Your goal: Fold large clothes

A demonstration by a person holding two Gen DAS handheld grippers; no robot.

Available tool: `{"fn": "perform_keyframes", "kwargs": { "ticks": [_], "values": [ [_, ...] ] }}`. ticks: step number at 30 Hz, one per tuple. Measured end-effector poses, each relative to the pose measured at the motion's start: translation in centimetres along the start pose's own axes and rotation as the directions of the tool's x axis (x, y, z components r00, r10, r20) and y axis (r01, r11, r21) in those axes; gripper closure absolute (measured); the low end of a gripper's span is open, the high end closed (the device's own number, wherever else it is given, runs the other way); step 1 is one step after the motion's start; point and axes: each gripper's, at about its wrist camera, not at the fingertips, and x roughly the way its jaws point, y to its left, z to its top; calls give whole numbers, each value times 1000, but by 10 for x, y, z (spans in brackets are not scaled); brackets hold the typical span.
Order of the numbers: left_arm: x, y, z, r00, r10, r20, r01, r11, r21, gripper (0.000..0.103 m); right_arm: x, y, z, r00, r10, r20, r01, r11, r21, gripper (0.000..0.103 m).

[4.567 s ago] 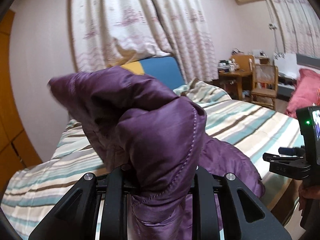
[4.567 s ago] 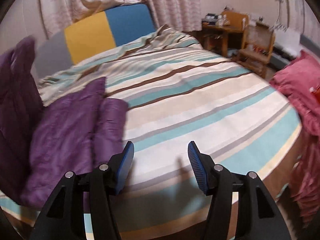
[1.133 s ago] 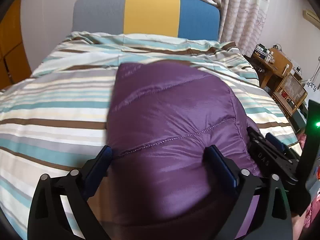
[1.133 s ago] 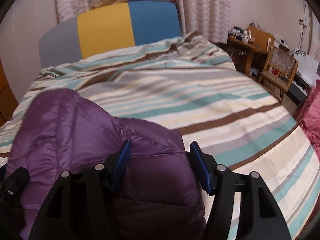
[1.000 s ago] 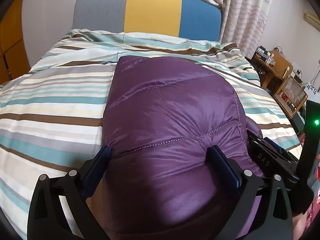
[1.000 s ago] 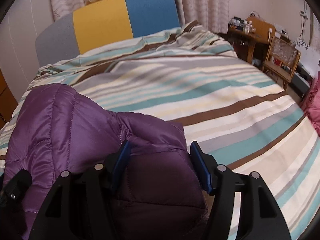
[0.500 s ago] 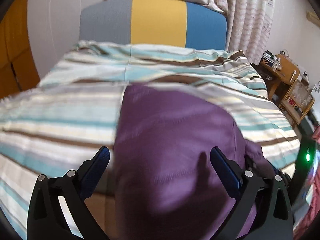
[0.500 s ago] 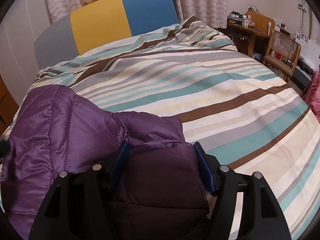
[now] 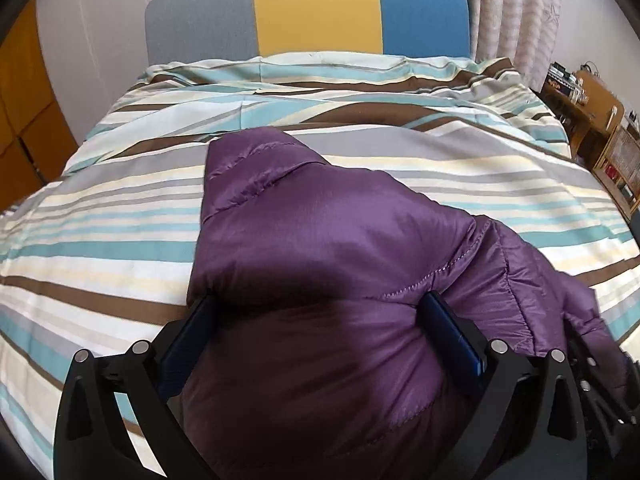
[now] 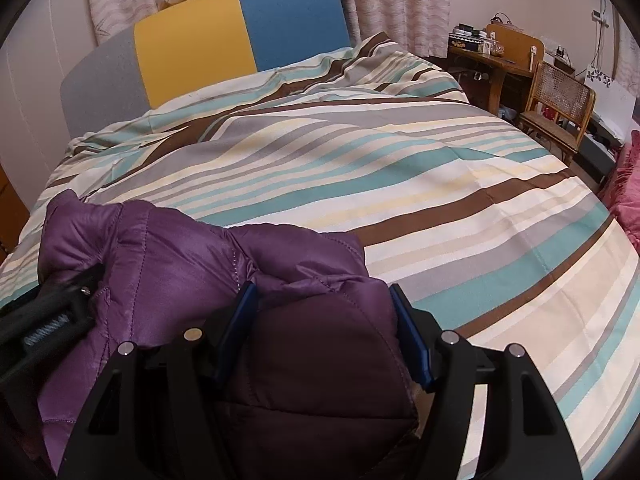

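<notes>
A: Both claws are around the purple jacket [image 9: 332, 248] now. How would you handle this step?

B: Keep the two grips level and move them together, so the folded bundle comes off the bed [image 10: 400, 168] or shifts on it as one piece. It's puffy and slick, so I'd judge a loose hold would let the layers slide apart.

A: Is the left claw [image 9: 320, 328] actually holding?

B: Its blue pads sit against both sides of a thick bulge of jacket, and the fabric swells out above them, so yes, it's clamped on the jacket at a wide setting.

A: And the right claw [image 10: 322, 320]?

B: Its jaws have just been opening a little, with a dark fold of jacket between them. The pads touch the padding on both sides and it fills the gap, so I read that as a grip on the jacket too, moderately wide.

A: Where does the jacket lie?

B: On the near part of the striped bed, toward its left side, well short of the grey, yellow and blue headboard [image 9: 316, 8].

A: How does it look?

B: Shiny purple, quilted with stitched seams, bunched into a rounded heap. One pointed corner sticks up at the far end; a darker lining shows near the right claw.
</notes>
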Motion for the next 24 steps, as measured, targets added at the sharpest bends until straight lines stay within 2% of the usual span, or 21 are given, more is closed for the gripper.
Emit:
{"fn": "perform_keyframes", "kwargs": {
  "ticks": [9,14,17,21,24],
  "values": [
    [-7,6,-2,1000,-27,5,27,1000,-12,3,4,-3,-1,1000,15,-4,-15,1000,15,36],
    [-47,26,-29,992,-123,19,124,990,-66,3,-2,-9,-1,998,58,24,-59,997,44,34],
    [-71,31,-53,984,-166,62,171,982,-84,3,-21,-18,-1,990,123,72,-129,988,87,34],
    [-89,30,-69,978,-168,122,176,983,-59,3,-68,-29,-10,973,154,172,-180,972,150,33],
    [-90,26,-69,981,-148,128,154,987,-44,3,-91,-15,-15,962,187,201,-210,973,96,33]
  ]
}}
